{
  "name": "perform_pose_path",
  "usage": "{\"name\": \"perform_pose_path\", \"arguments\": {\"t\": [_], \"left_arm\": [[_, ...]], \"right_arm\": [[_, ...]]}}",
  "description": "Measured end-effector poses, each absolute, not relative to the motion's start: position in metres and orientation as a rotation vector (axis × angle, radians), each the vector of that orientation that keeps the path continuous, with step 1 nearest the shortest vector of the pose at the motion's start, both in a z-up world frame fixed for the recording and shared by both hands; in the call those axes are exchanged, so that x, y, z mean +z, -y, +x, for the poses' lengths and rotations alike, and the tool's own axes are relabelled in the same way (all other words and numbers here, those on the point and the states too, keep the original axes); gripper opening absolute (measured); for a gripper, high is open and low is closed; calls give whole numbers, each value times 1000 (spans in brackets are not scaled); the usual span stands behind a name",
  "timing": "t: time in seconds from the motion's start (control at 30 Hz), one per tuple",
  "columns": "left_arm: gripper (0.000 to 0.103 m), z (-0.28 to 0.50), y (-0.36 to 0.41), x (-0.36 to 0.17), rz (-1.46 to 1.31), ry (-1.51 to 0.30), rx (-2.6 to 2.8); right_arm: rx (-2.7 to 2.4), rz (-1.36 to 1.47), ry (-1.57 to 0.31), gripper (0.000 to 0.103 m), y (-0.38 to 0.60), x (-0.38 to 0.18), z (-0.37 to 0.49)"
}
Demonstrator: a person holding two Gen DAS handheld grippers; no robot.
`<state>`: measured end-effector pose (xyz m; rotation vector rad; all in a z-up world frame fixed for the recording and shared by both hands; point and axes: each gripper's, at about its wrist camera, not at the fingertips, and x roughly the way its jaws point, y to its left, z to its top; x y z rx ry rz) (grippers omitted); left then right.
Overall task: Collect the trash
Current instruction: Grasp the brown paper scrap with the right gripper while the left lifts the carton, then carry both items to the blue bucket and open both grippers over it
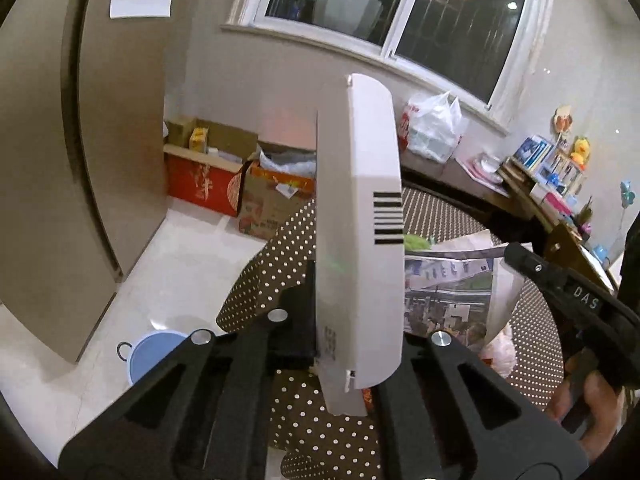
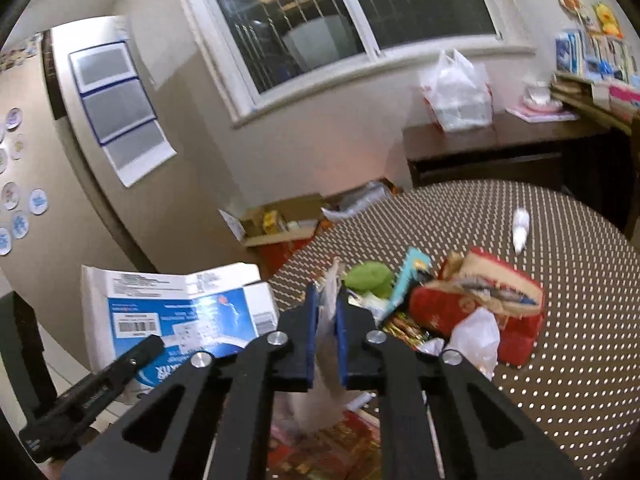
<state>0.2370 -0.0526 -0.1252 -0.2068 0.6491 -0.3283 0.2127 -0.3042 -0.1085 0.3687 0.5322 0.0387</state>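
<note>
My left gripper (image 1: 340,332) is shut on a flattened white carton (image 1: 360,220), which stands upright between its fingers, barcode side showing. In the right wrist view the same carton (image 2: 180,312) shows its blue-and-white printed side, with the left gripper (image 2: 152,346) at its lower edge. My right gripper (image 2: 328,320) is shut on the lifted edge of a newspaper sheet (image 2: 330,292). That newspaper (image 1: 448,292) lies under a trash pile on the polka-dot table (image 2: 540,380). In the pile are a red box (image 2: 480,300), a green wad (image 2: 368,276) and white plastic (image 2: 476,336).
A crumpled tissue (image 2: 520,228) lies apart on the table's far side. Cardboard boxes (image 1: 208,176) and a blue basin (image 1: 148,356) stand on the floor to the left. A white plastic bag (image 2: 456,92) sits on a dark sideboard (image 2: 500,140) under the window.
</note>
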Motion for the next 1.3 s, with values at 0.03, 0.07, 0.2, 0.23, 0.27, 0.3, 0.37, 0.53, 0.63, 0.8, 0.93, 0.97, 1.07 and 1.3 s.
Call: {"name": "perform_pose_path", "arguments": {"t": [0.03, 0.07, 0.2, 0.23, 0.27, 0.3, 0.37, 0.53, 0.63, 0.8, 0.93, 0.97, 1.07, 1.3], "left_arm": [[4, 234, 48, -122, -216, -636, -327], [4, 230, 43, -119, -226, -624, -326], [4, 218, 16, -104, -262, -569, -300], [4, 214, 9, -101, -269, -559, -290], [4, 211, 0, -98, -276, -548, -275], [4, 208, -7, -97, -281, -540, -259], [4, 203, -24, -95, -282, -529, -210], [4, 198, -70, -103, -286, -537, -81], [4, 203, -101, -121, -290, -574, 2], [4, 229, -149, -172, -313, -679, 119], [4, 254, -176, -220, -344, -777, 166], [4, 261, -182, -232, -348, -802, 175], [4, 282, -192, -267, -362, -874, 195], [4, 307, -200, -318, -367, -971, 213]], "right_arm": [[49, 363, -519, 5, 301, -102, 210], [58, 360, -510, 4, 299, -97, 209], [100, 319, -462, 4, 274, -73, 203], [116, 315, -450, 4, 268, -67, 202], [136, 310, -440, 4, 260, -60, 203], [154, 307, -434, 4, 253, -55, 203], [209, 295, -418, 4, 232, -44, 205], [361, 263, -444, 4, 160, -42, 223], [440, 239, -491, 4, 111, -57, 238], [512, 194, -625, 4, 43, -111, 276], [516, 164, -737, 4, 1, -164, 310], [515, 159, -757, 4, -6, -175, 316], [511, 158, -840, 4, -25, -217, 341], [484, 182, -961, 17, -39, -291, 385]]}}
